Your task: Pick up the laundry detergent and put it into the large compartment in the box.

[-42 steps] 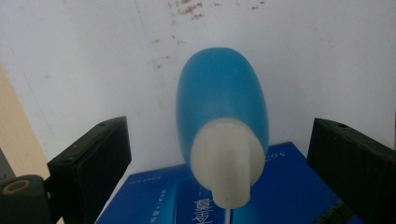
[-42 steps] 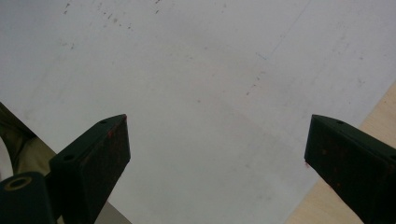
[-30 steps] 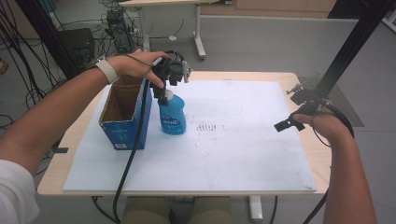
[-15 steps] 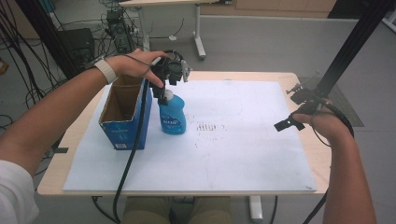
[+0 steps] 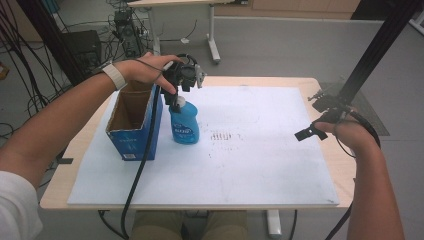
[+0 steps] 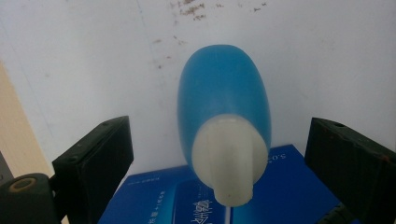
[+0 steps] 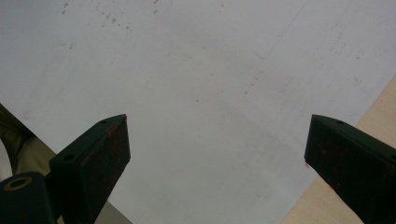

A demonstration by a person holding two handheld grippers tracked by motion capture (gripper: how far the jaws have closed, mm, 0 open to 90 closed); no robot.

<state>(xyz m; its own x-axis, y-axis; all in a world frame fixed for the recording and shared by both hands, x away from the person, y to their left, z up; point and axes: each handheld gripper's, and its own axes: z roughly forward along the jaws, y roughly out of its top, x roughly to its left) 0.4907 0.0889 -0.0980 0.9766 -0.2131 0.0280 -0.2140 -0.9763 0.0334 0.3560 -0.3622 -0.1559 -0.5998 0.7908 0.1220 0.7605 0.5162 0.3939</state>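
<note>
Right gripper [image 5: 312,131] hovered at 3 o'clock near surface [image 5: 280,170] edge, jaws wide, empty, open room around. Blue bottle [image 5: 184,124] stood upright at 10 o'clock just beside box [image 5: 131,137]; left gripper [image 5: 176,97] over its cap, jaws spread wide, not touching.

bright, even light | soft shadows | close views blurred (slightly)
</note>
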